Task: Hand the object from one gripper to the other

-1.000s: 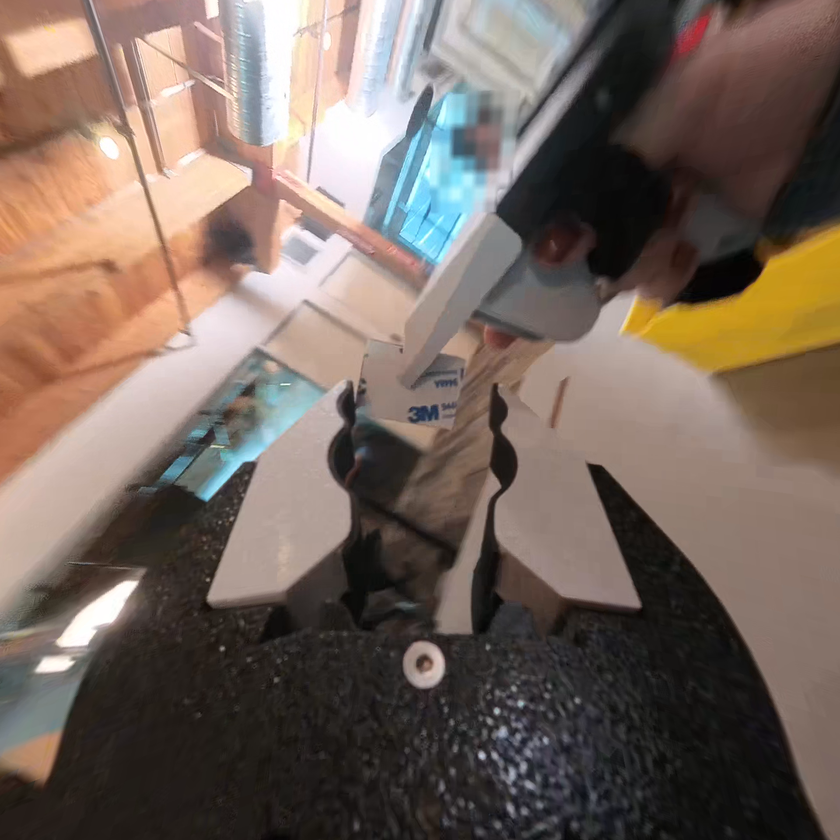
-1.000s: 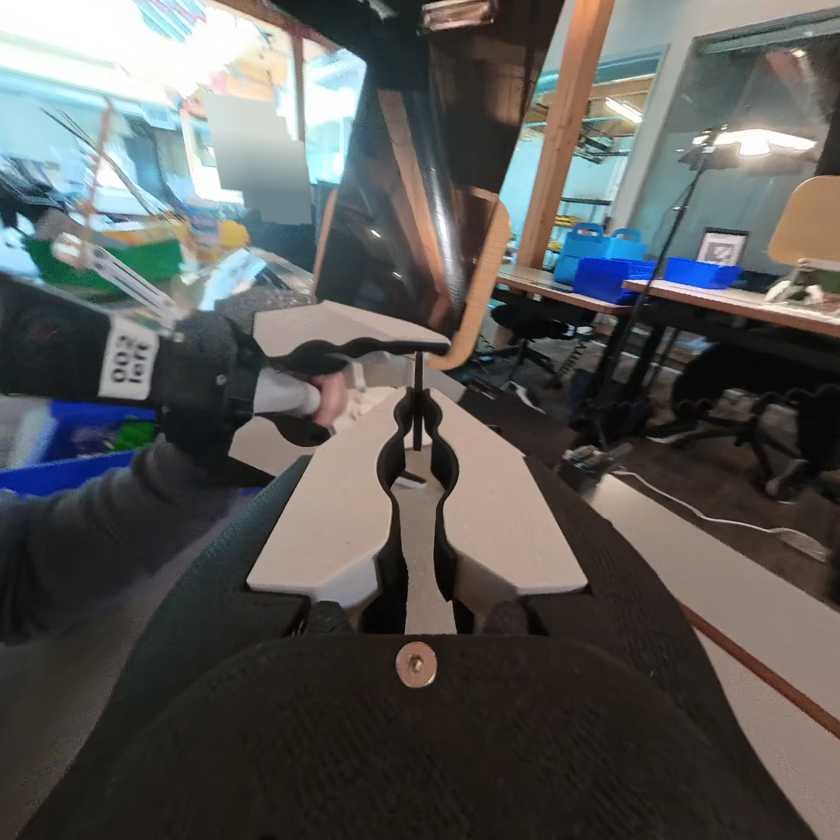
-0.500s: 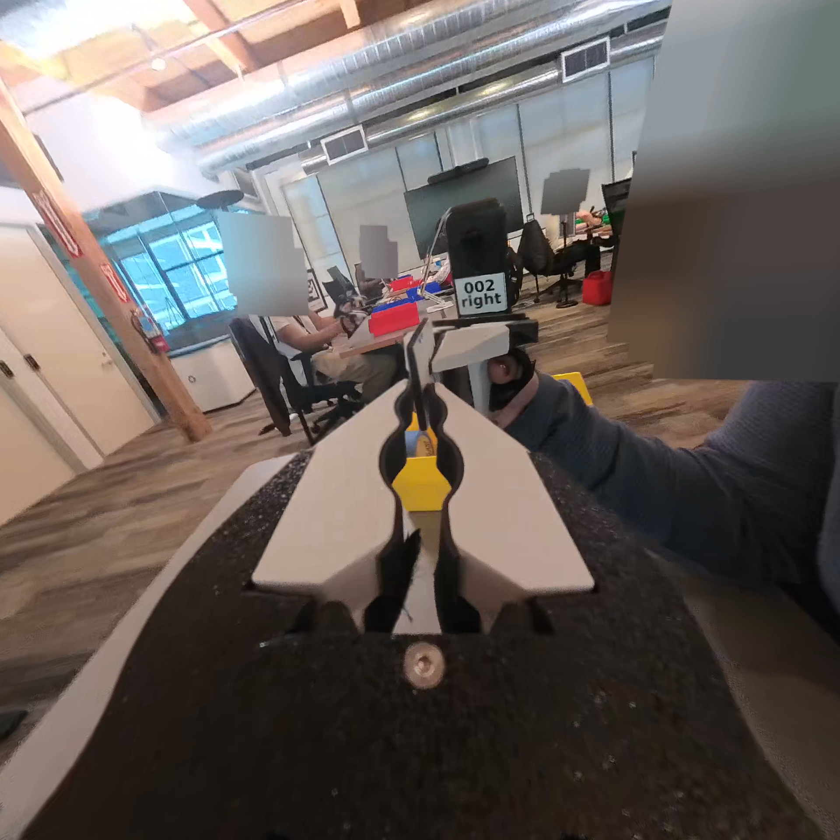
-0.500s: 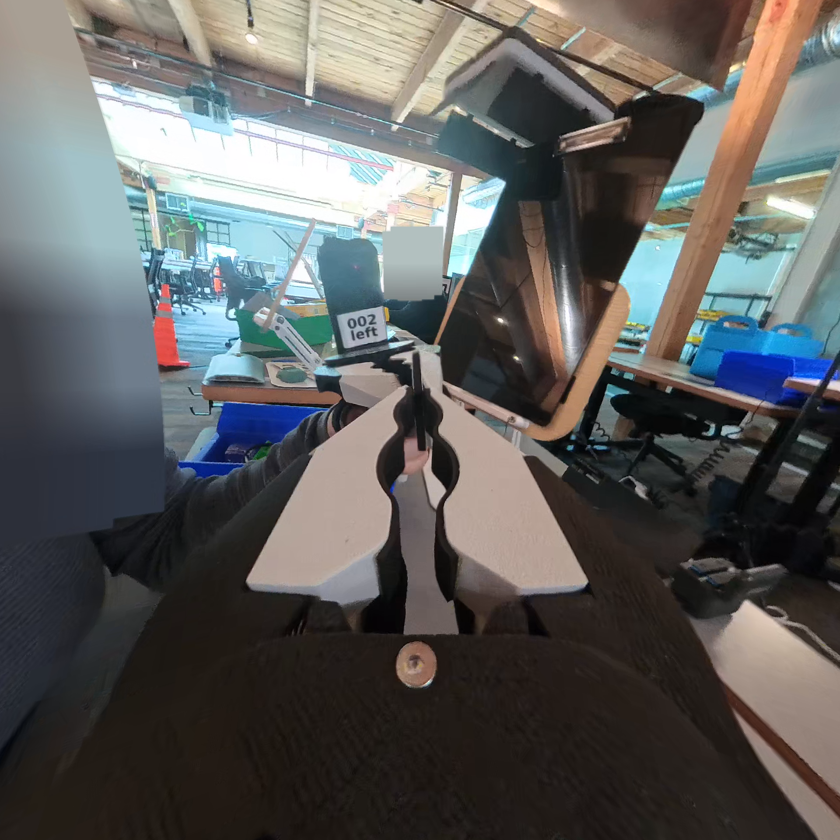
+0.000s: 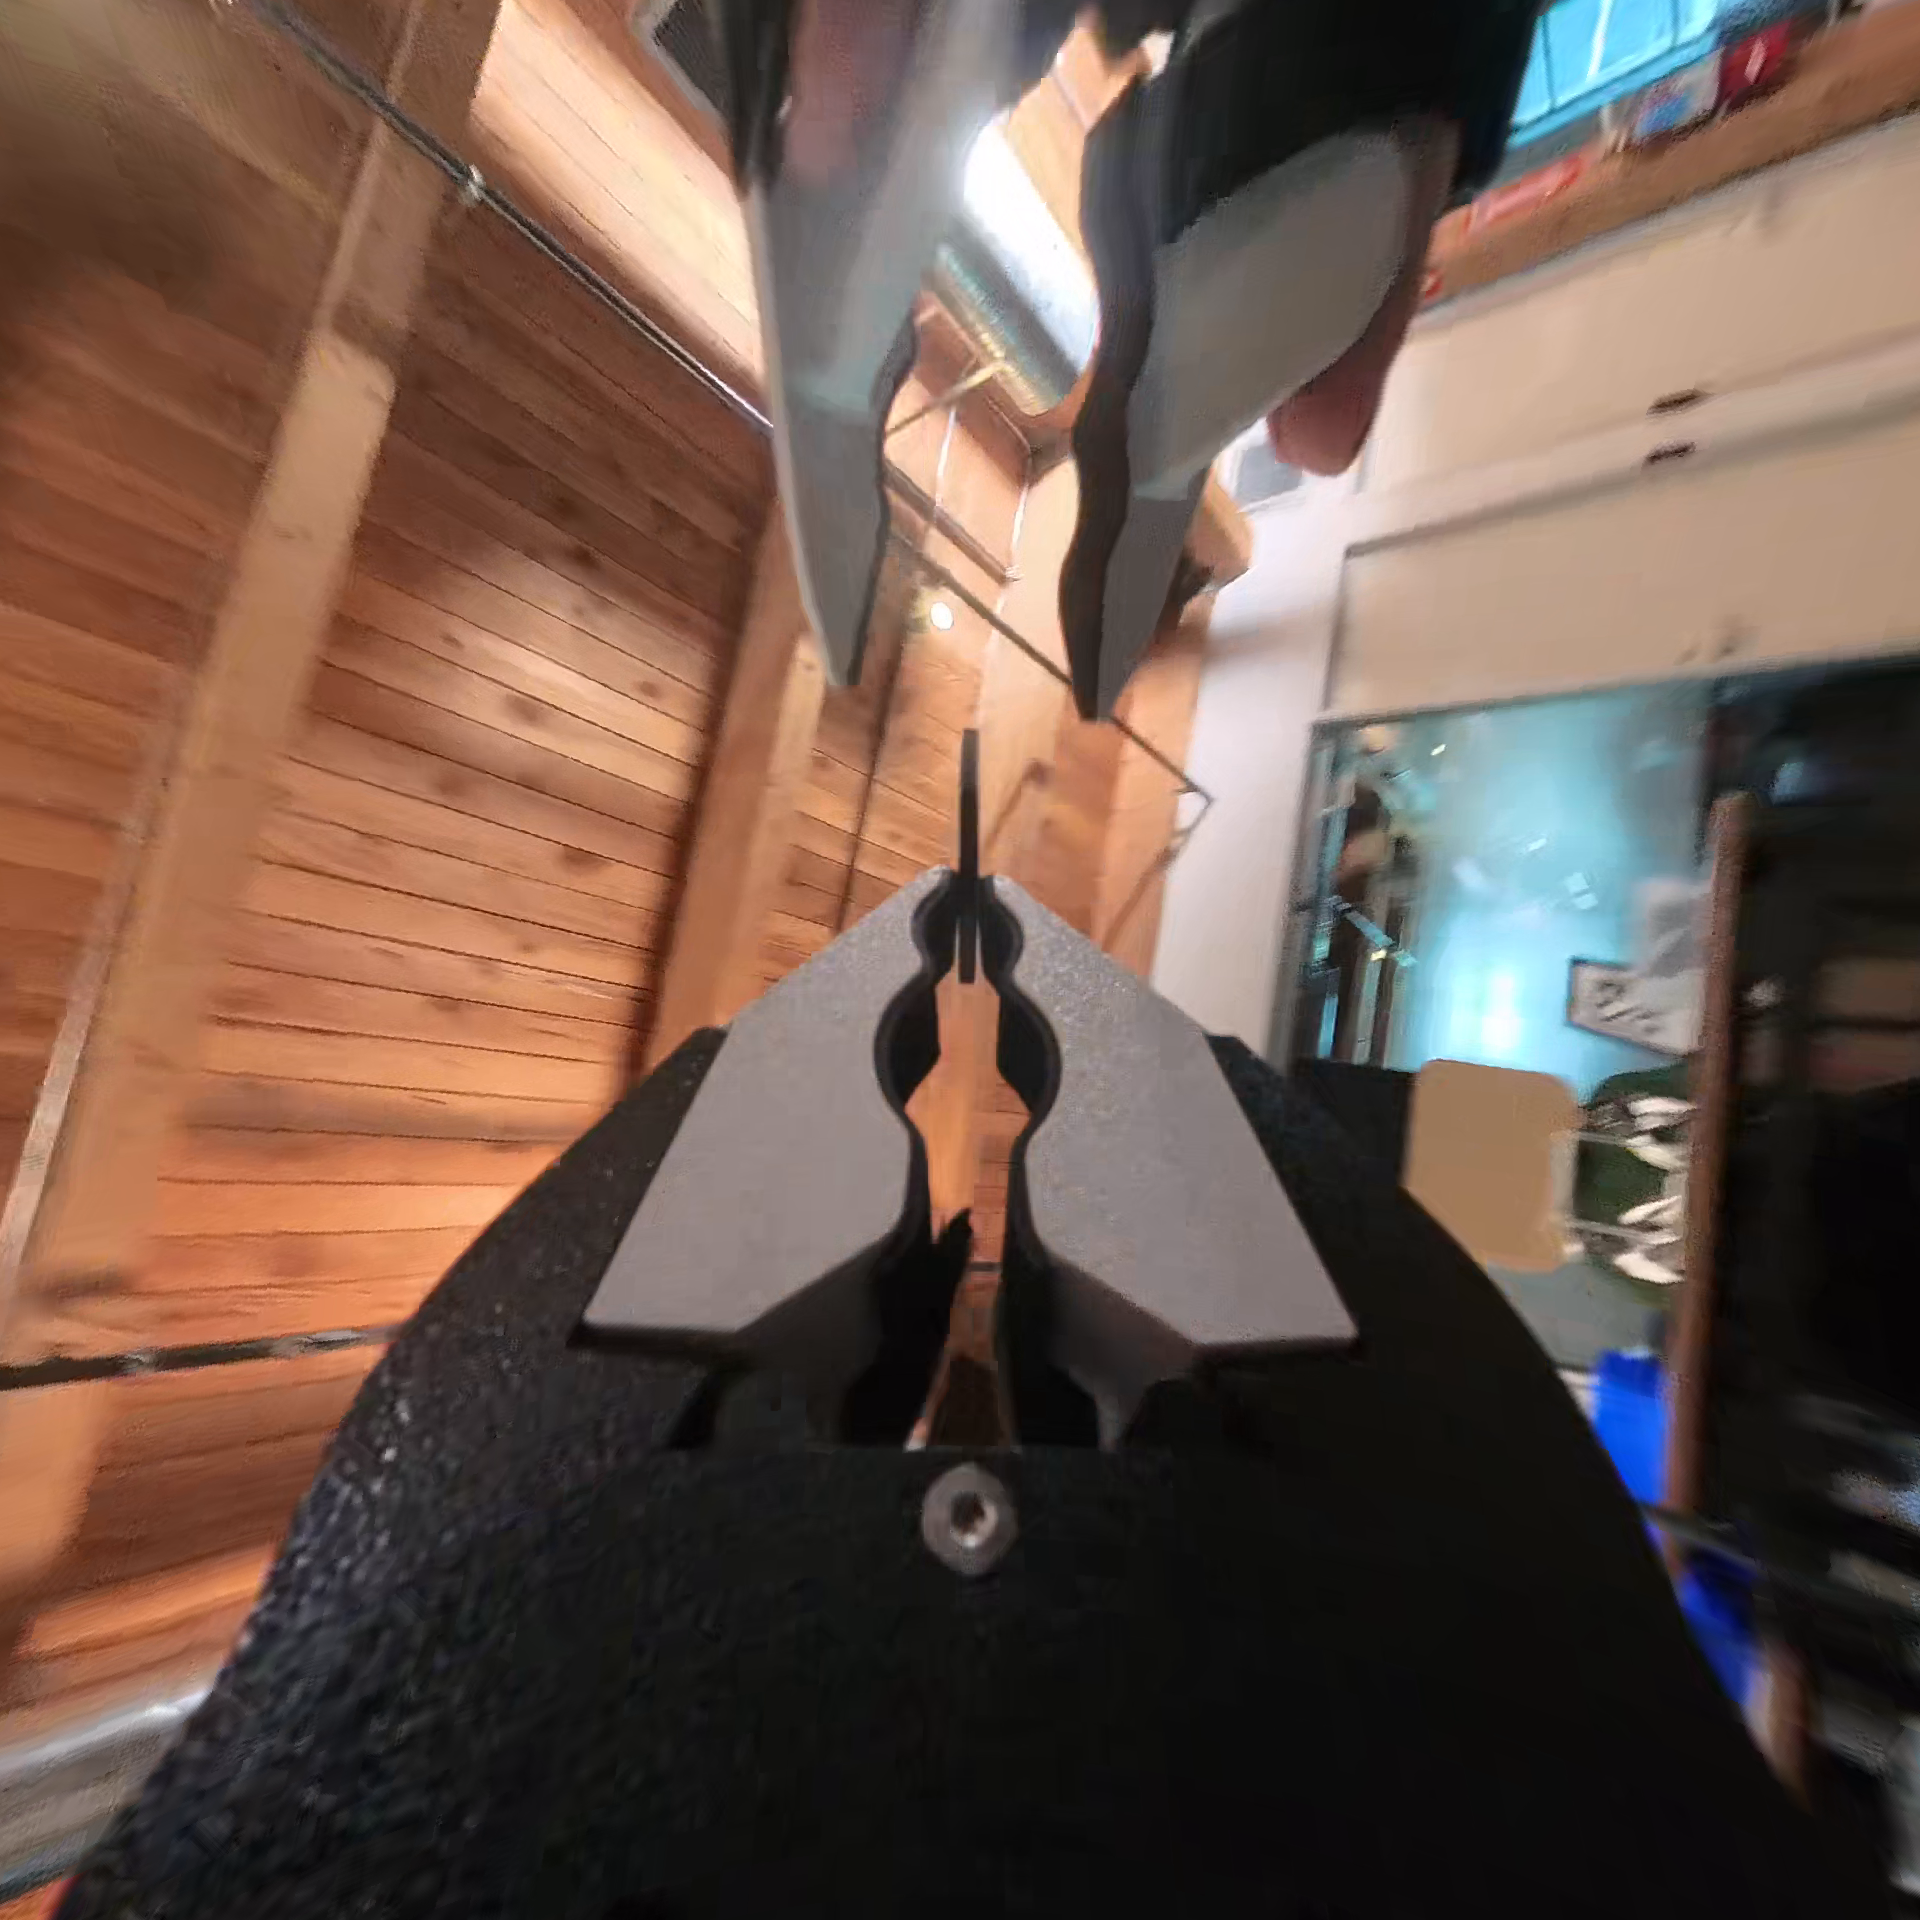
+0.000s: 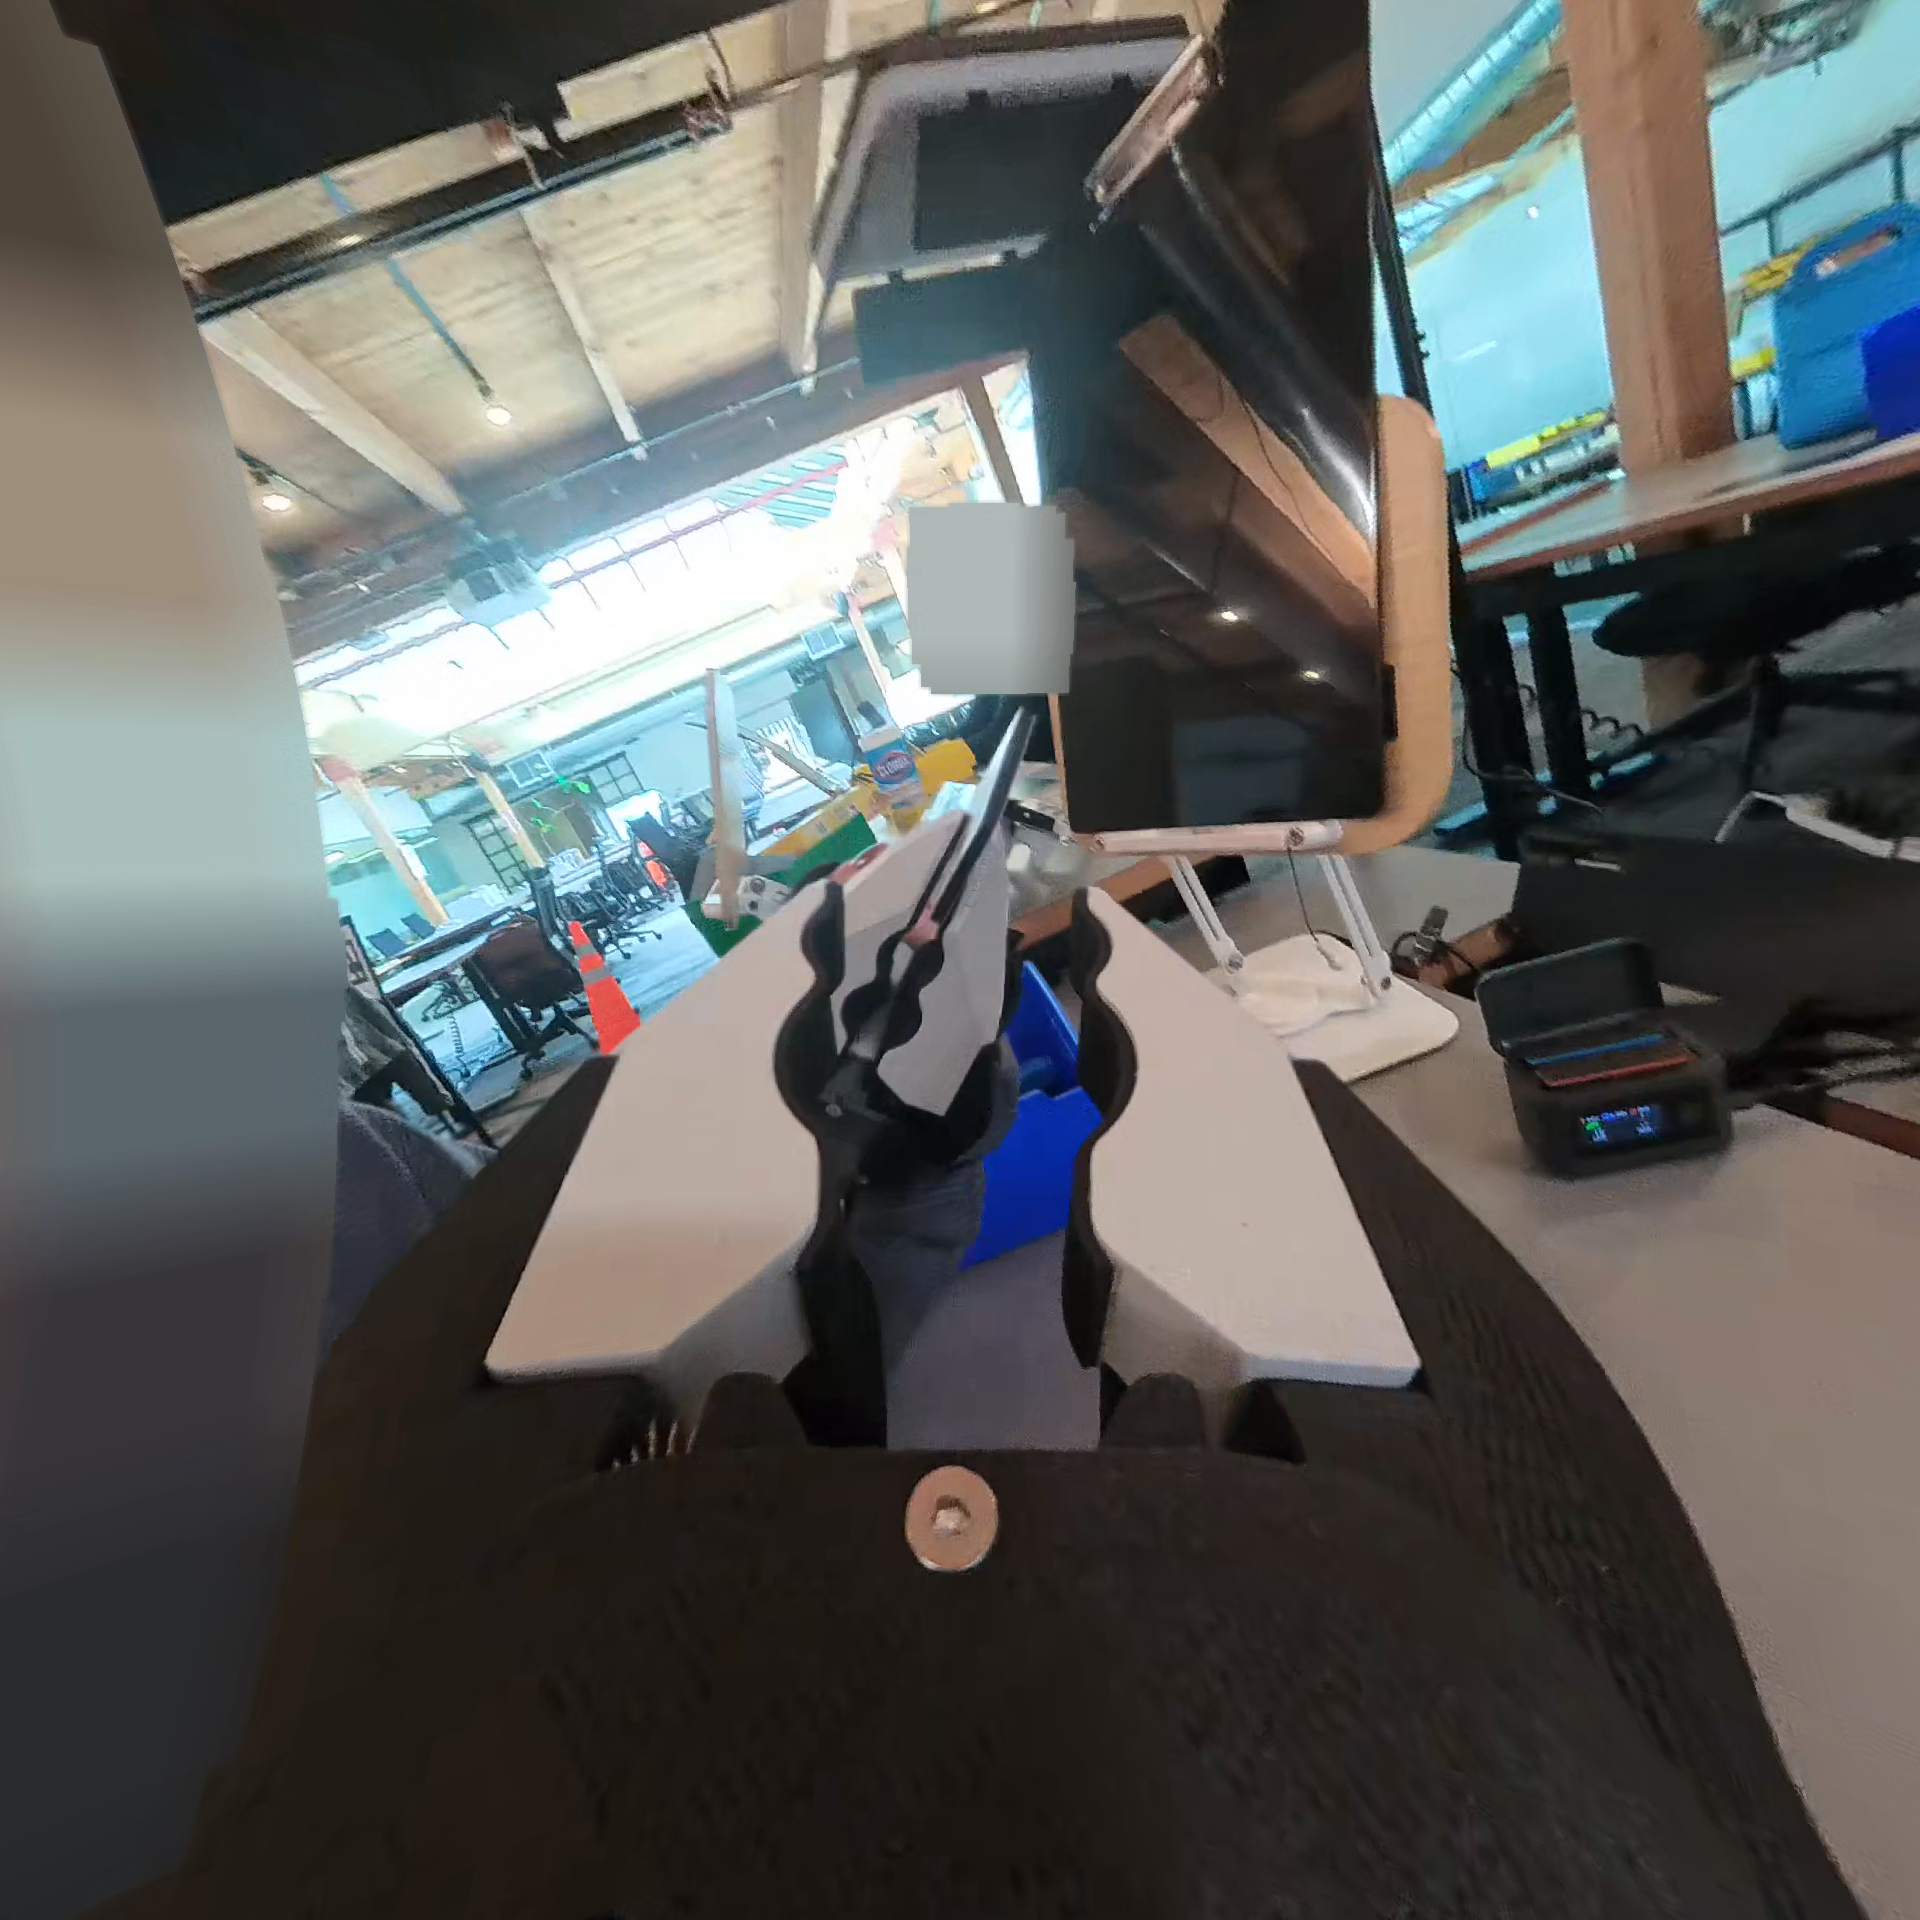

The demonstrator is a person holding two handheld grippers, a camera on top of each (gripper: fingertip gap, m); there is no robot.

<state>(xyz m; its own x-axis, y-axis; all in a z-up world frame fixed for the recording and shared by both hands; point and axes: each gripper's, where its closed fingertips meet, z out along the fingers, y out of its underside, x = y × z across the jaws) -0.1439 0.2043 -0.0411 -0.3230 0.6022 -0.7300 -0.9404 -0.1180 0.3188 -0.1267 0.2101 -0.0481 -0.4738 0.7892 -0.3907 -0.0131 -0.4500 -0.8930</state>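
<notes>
A thin flat dark object (image 5: 969, 821), seen edge-on, sticks out past the tips of my left gripper (image 5: 968, 883), which is shut on it. My right gripper (image 5: 968, 694) hangs just beyond the object's free end, jaws apart, not touching it. In the right wrist view my right gripper (image 6: 961, 899) is open wide. The left gripper (image 6: 971, 831) sits in the gap between its fingers and holds the dark object (image 6: 997, 769) tilted up to the right. A person's dark sleeve (image 6: 925, 1184) shows behind it.
A dark screen on a white stand (image 6: 1226, 582) rises at the right over a grey table (image 6: 1558, 1299). A black case with a small display (image 6: 1610, 1081) lies on the table. A blue bin (image 6: 1029, 1122) is below. A wooden ceiling (image 5: 416, 727) fills the left wrist view.
A second ago my right gripper held the object and the left was open. Half a second ago both were shut on it. Now the right has opened and the left holds it alone.
</notes>
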